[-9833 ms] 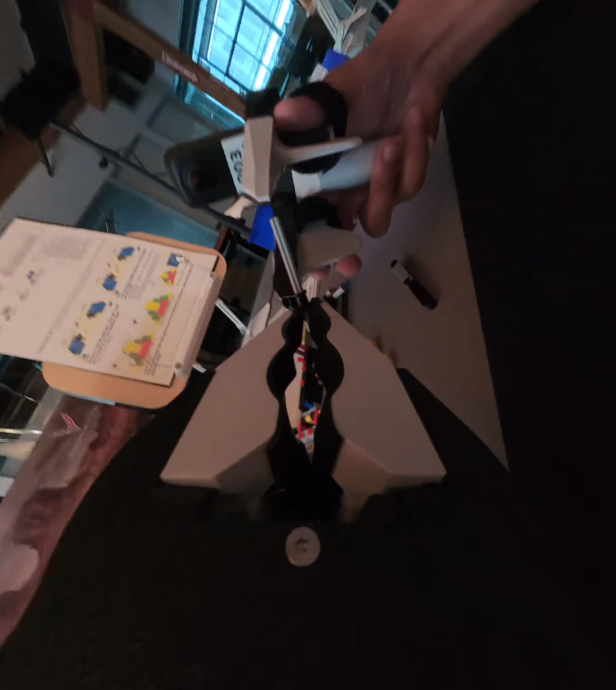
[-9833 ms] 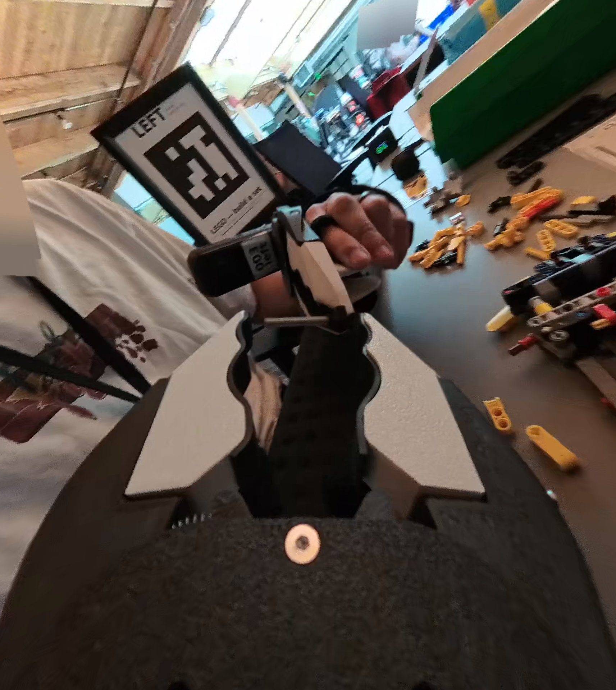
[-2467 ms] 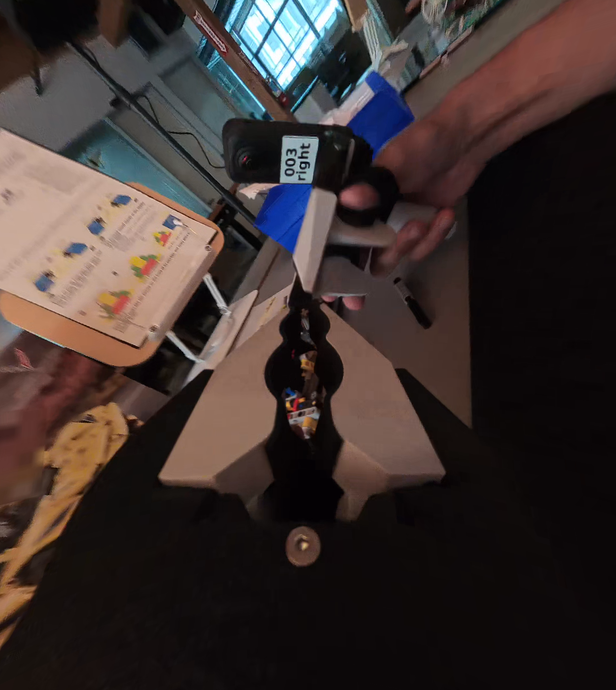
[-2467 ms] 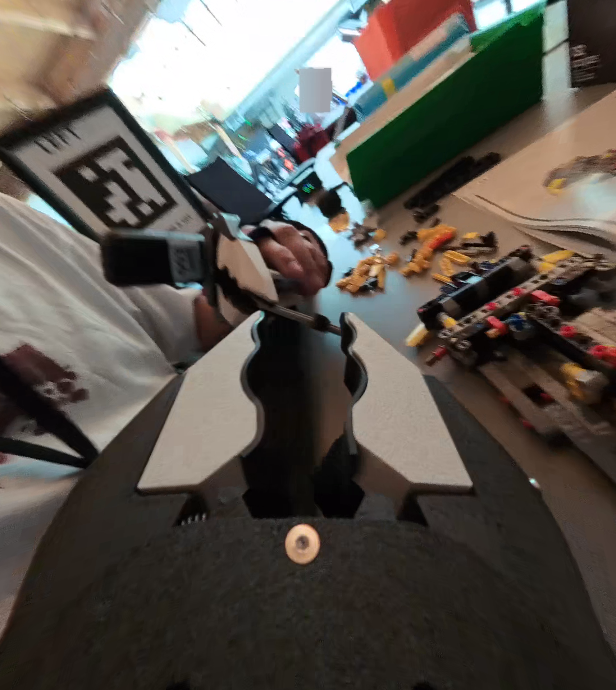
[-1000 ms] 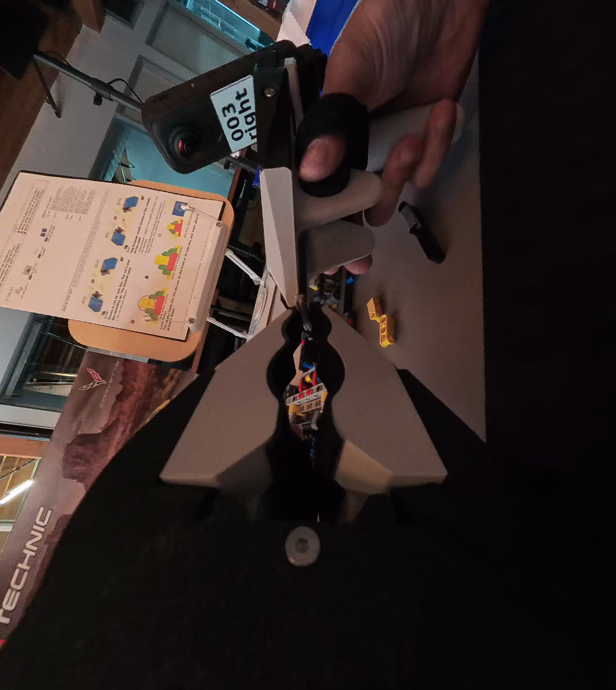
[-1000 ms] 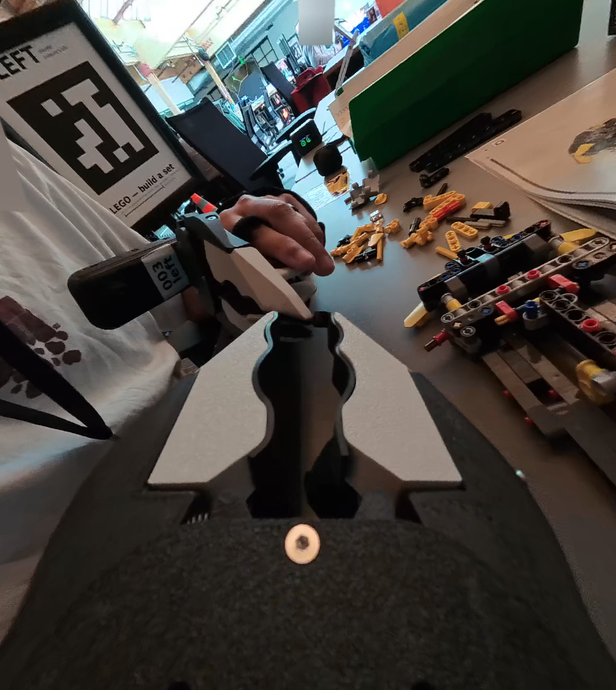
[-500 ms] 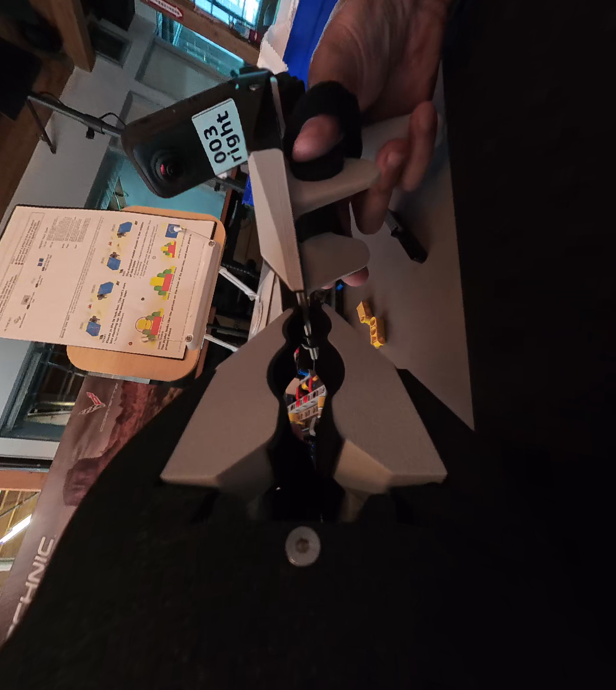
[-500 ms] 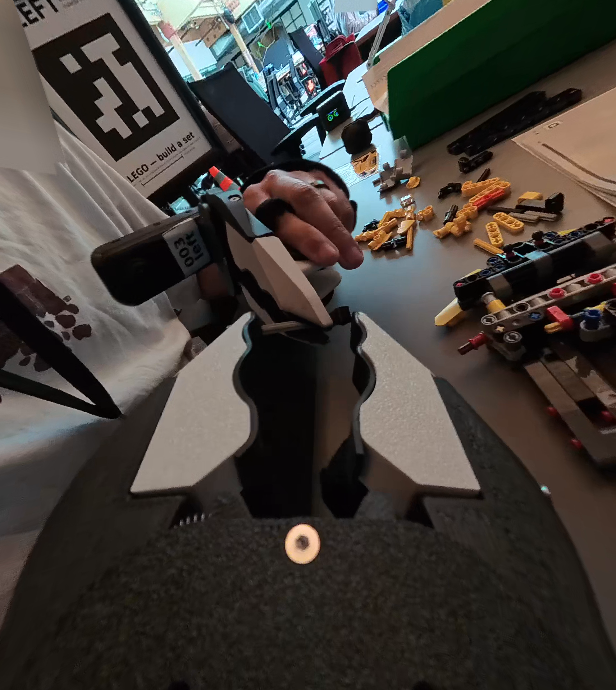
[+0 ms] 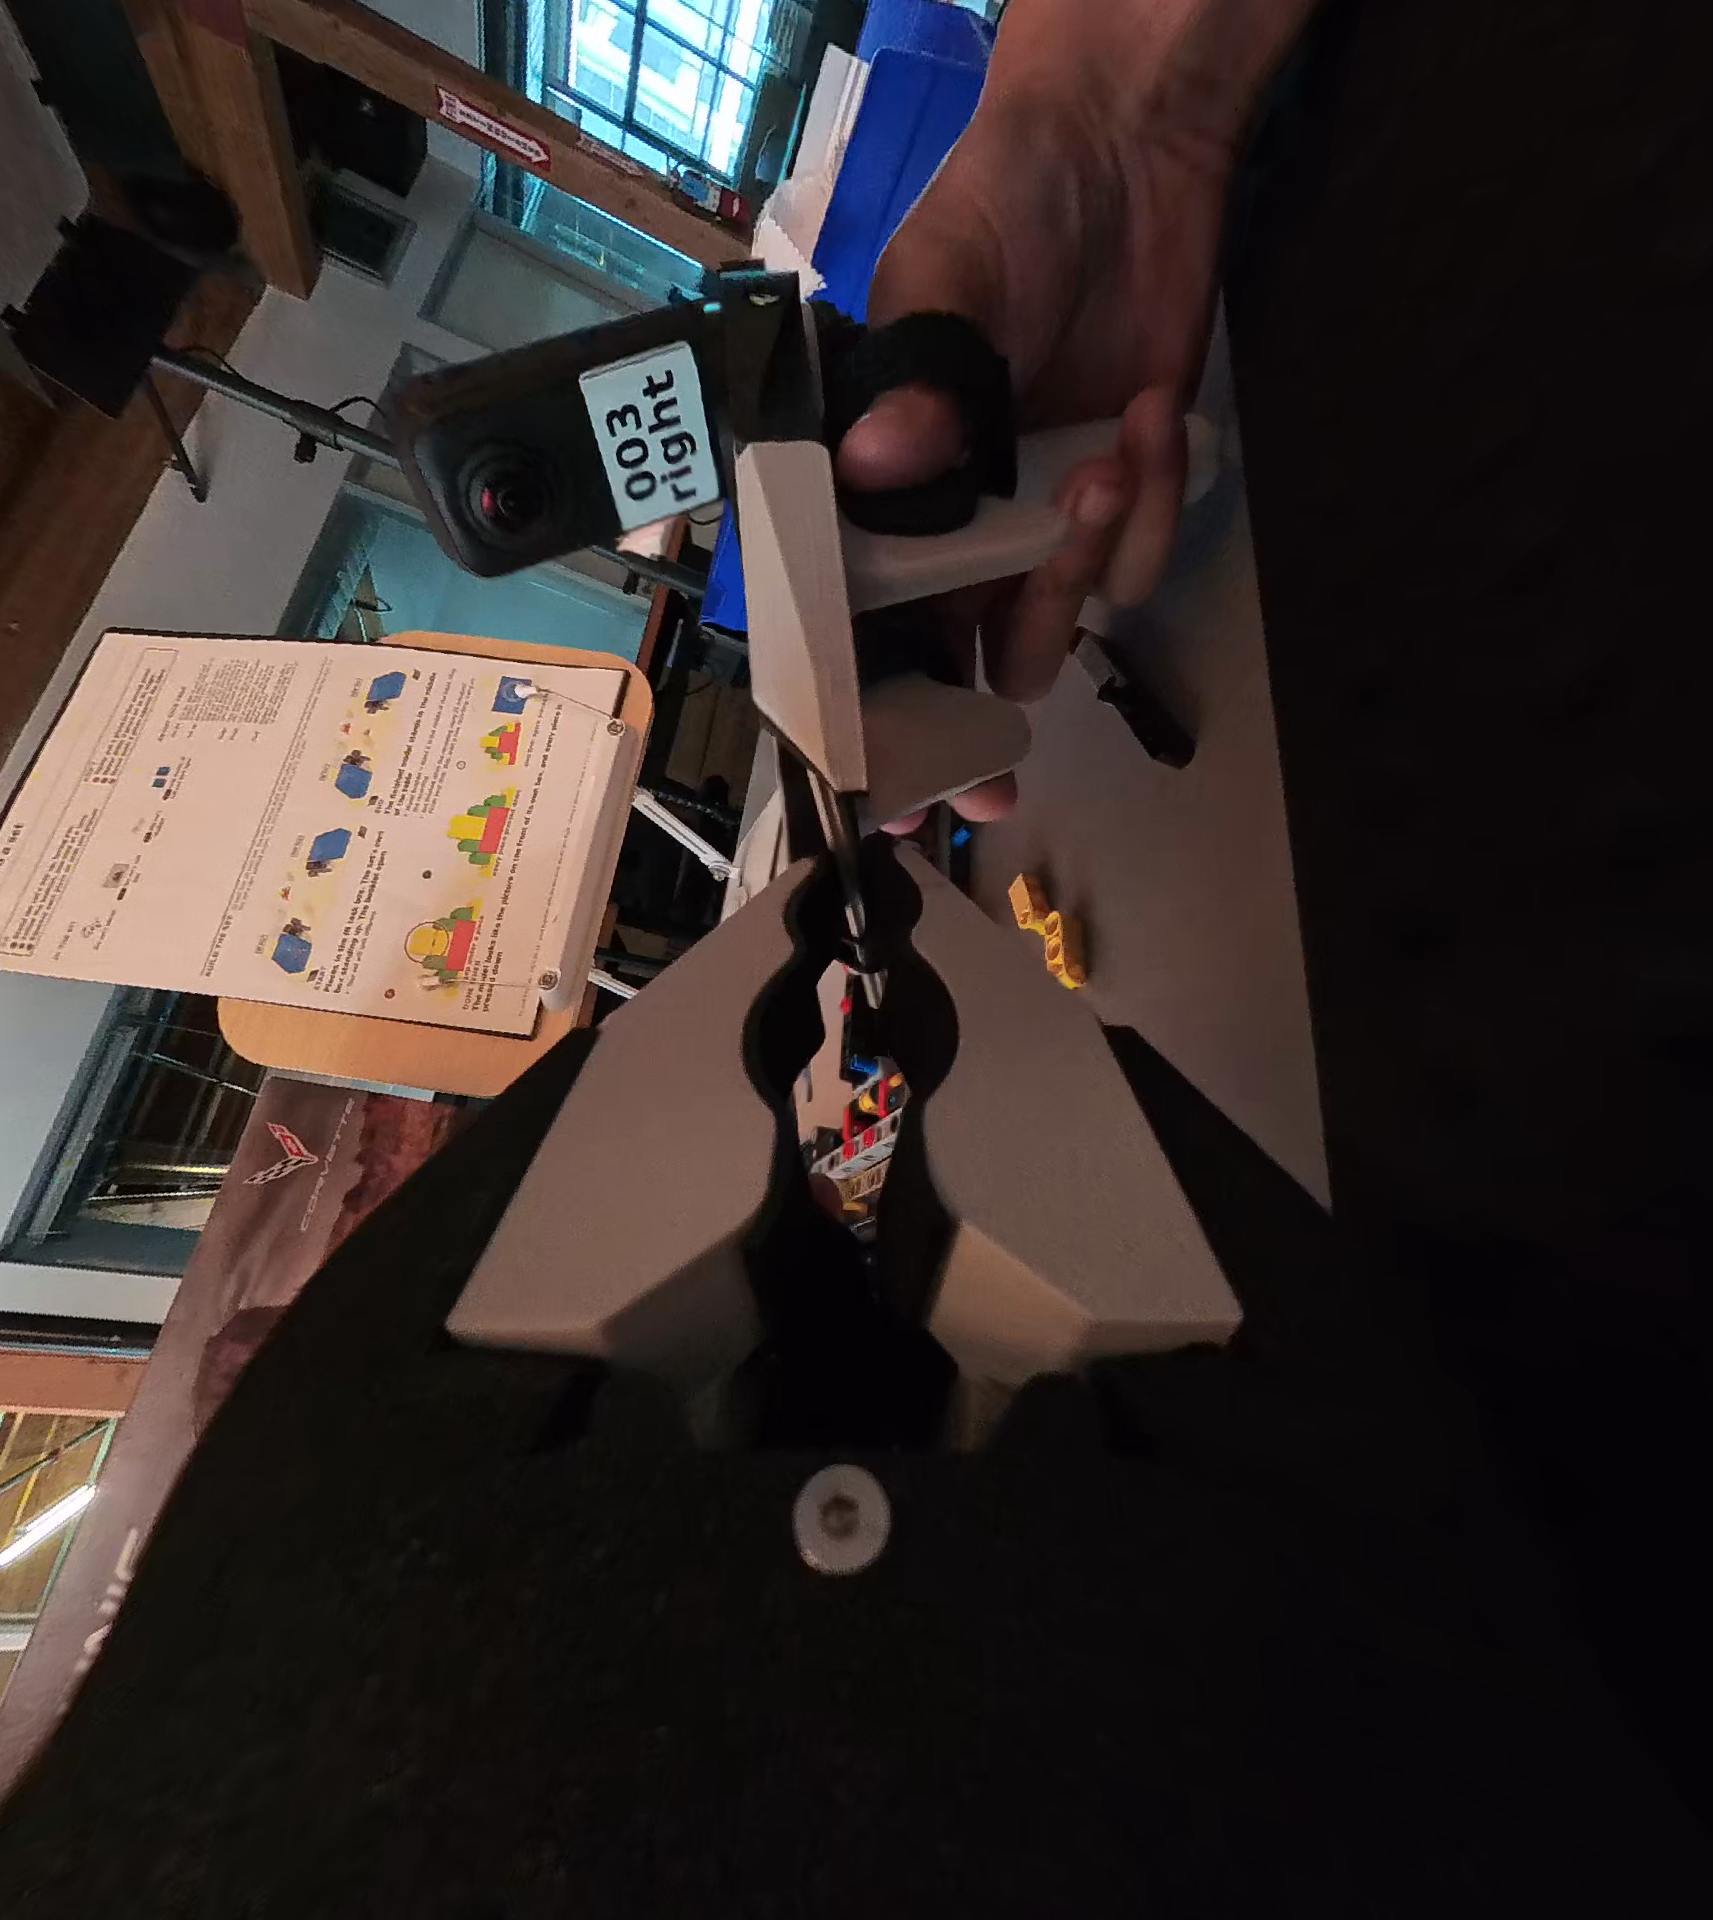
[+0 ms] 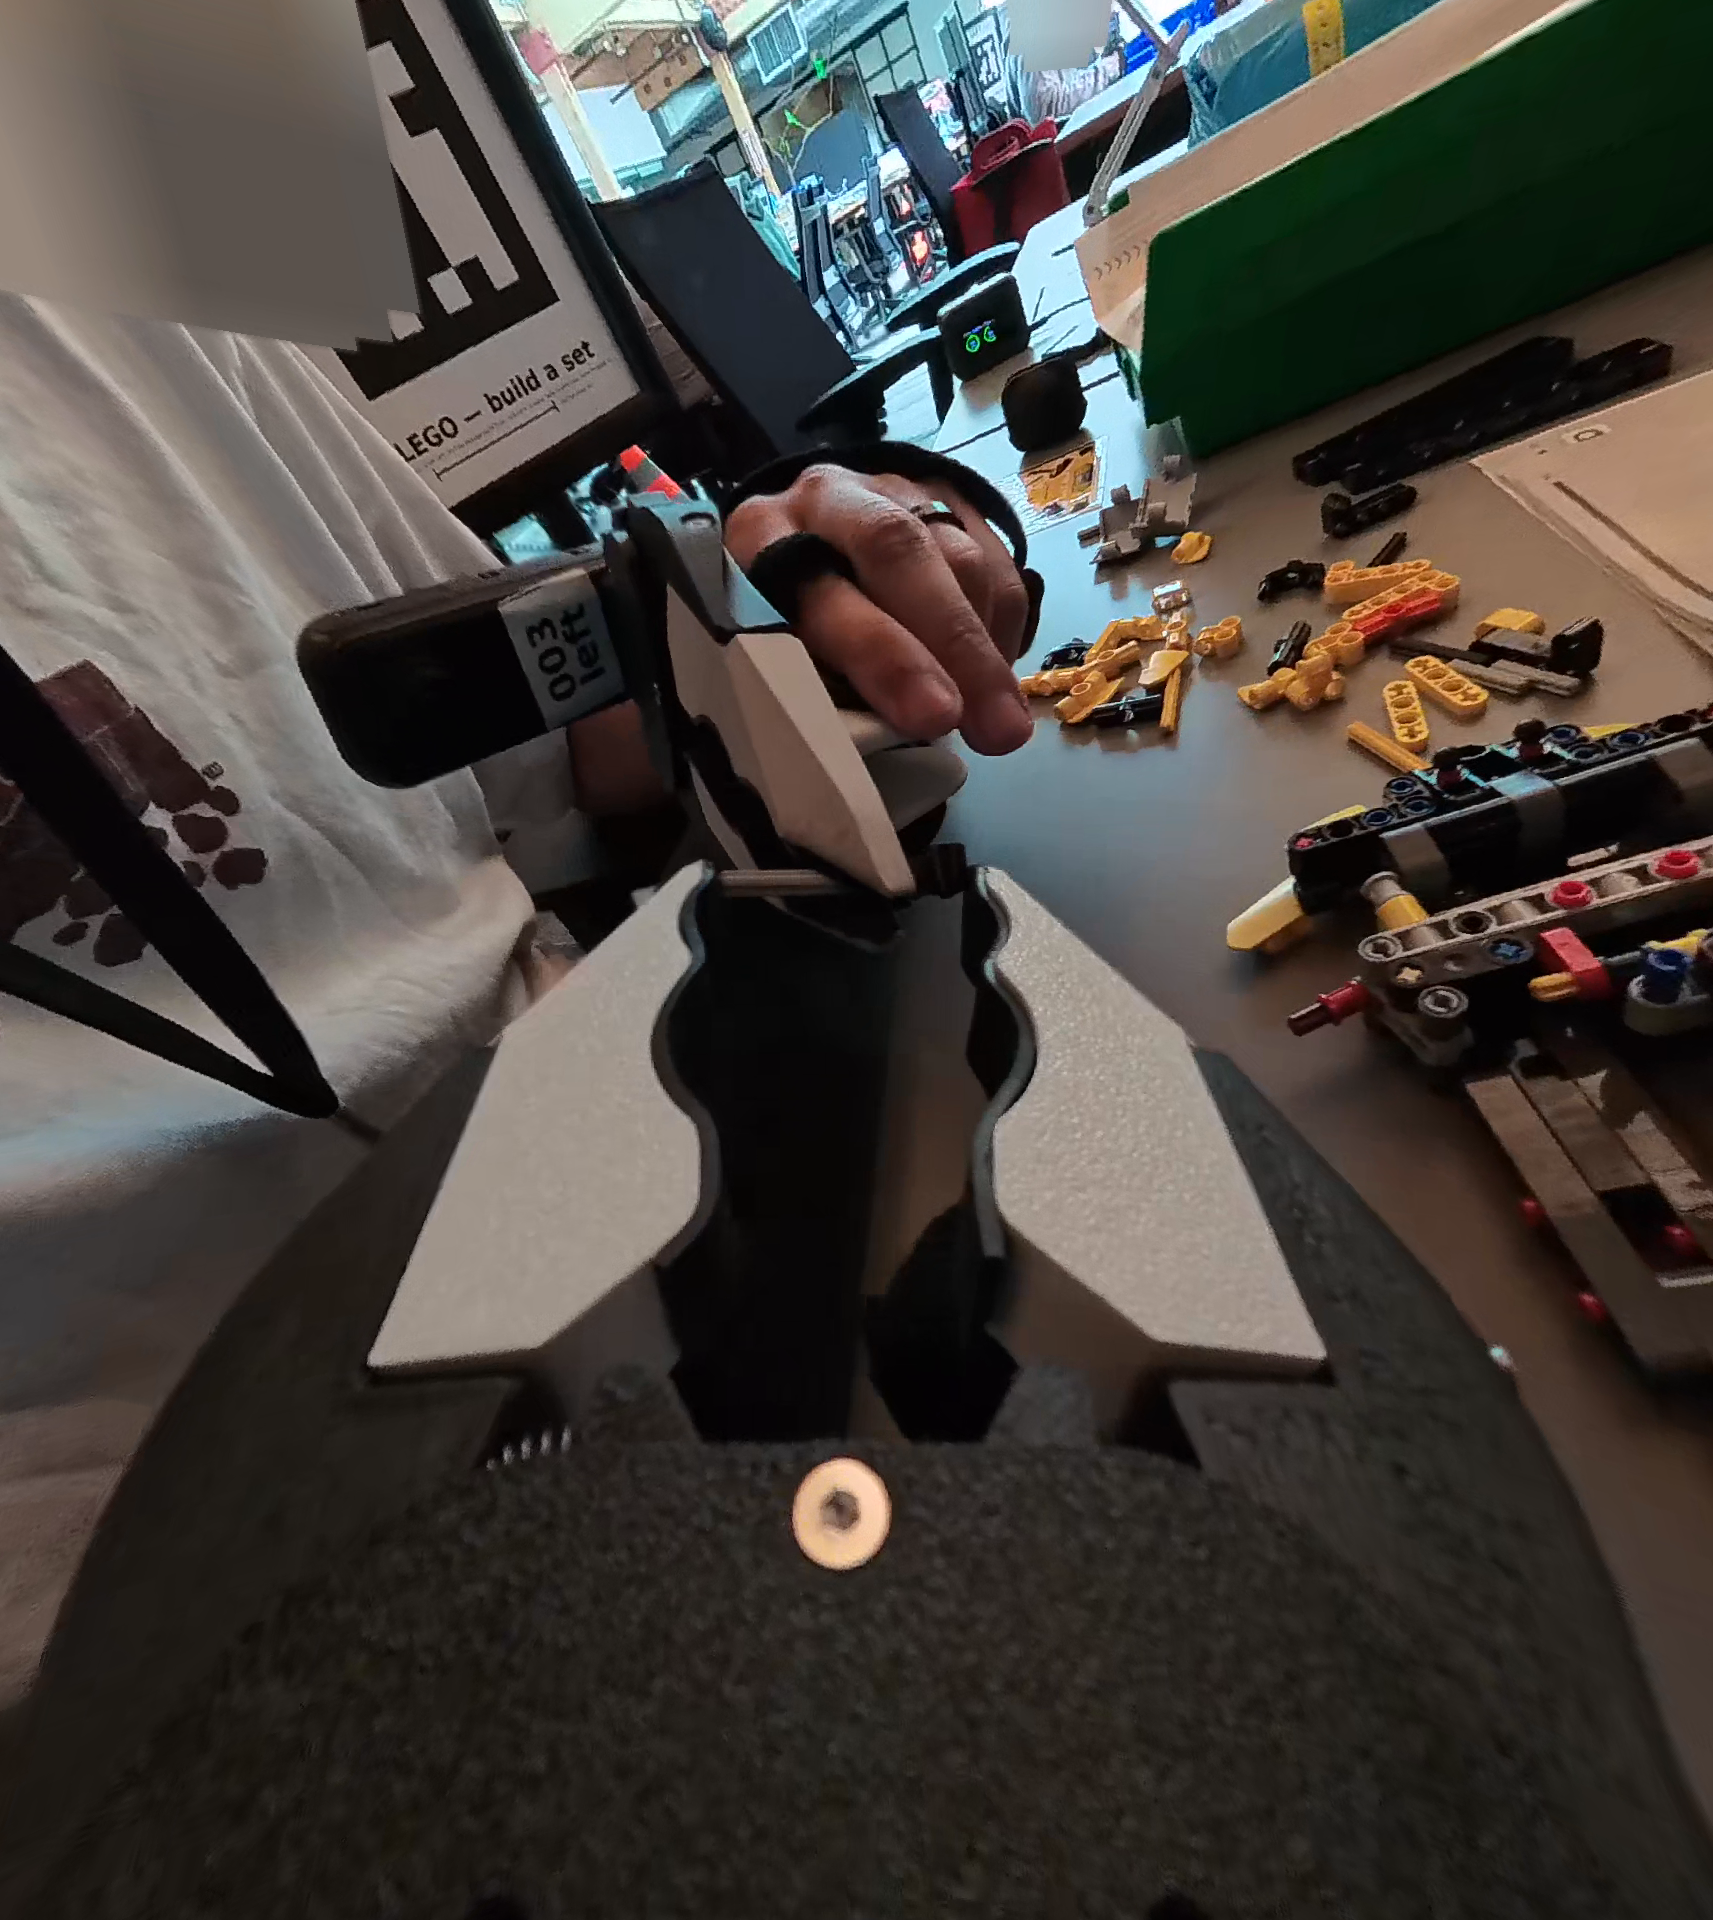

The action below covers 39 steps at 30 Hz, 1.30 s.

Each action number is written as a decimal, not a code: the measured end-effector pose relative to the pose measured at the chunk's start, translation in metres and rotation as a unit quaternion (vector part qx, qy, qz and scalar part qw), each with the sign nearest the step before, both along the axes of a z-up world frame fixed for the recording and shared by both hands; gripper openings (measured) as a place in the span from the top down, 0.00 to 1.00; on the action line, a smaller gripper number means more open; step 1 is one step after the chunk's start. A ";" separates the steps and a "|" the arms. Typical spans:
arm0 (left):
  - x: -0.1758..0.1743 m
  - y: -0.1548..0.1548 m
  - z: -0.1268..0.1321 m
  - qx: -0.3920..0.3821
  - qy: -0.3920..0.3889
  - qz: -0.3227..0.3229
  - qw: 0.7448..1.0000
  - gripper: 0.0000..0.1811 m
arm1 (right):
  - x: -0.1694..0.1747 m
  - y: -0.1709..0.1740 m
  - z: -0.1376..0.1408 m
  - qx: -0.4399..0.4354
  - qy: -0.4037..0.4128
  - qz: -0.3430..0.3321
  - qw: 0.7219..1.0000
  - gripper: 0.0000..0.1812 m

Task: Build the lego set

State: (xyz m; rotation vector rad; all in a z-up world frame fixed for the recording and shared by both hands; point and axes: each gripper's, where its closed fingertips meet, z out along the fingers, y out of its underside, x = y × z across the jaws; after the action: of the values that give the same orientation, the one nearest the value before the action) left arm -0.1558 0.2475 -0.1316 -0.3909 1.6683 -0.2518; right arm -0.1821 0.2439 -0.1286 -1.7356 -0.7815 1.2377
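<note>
My left gripper (image 9: 857, 878) is shut on a thin grey axle (image 9: 857, 925), held in the air above the table. In the right wrist view the left gripper (image 10: 883, 873) holds the axle (image 10: 779, 883) crosswise, with a small black bush (image 10: 947, 868) on its right end. My right gripper (image 10: 844, 883) has its jaws parted, and the axle spans the gap at its tips. In the left wrist view the right gripper (image 9: 857, 795) meets the axle's upper end. The partly built model (image 10: 1558, 914) lies on the table to the right.
Loose yellow and black pieces (image 10: 1351, 634), long black beams (image 10: 1475, 410), a green box (image 10: 1454, 239) and an open booklet (image 10: 1683, 520) lie beyond the model. A yellow piece (image 9: 1047, 925) and a black piece (image 9: 1143, 717) lie on the table. An instruction sheet (image 9: 312, 831) stands at the left.
Over the last second my right jaws have widened and the axle now lies across their tips. Both grippers have stayed tip to tip, shifting only slightly.
</note>
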 end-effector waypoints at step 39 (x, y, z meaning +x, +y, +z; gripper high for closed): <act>-0.006 -0.014 0.013 -0.053 -0.017 -0.057 0.997 0.99 | -0.005 -0.014 0.022 -0.021 0.087 0.072 0.993 0.72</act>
State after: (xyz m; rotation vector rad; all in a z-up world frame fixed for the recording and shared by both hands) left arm -0.1615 0.2340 -0.1186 -0.3700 1.6495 -0.4313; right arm -0.1874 0.2296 -0.1063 -1.6016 -0.7933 1.4904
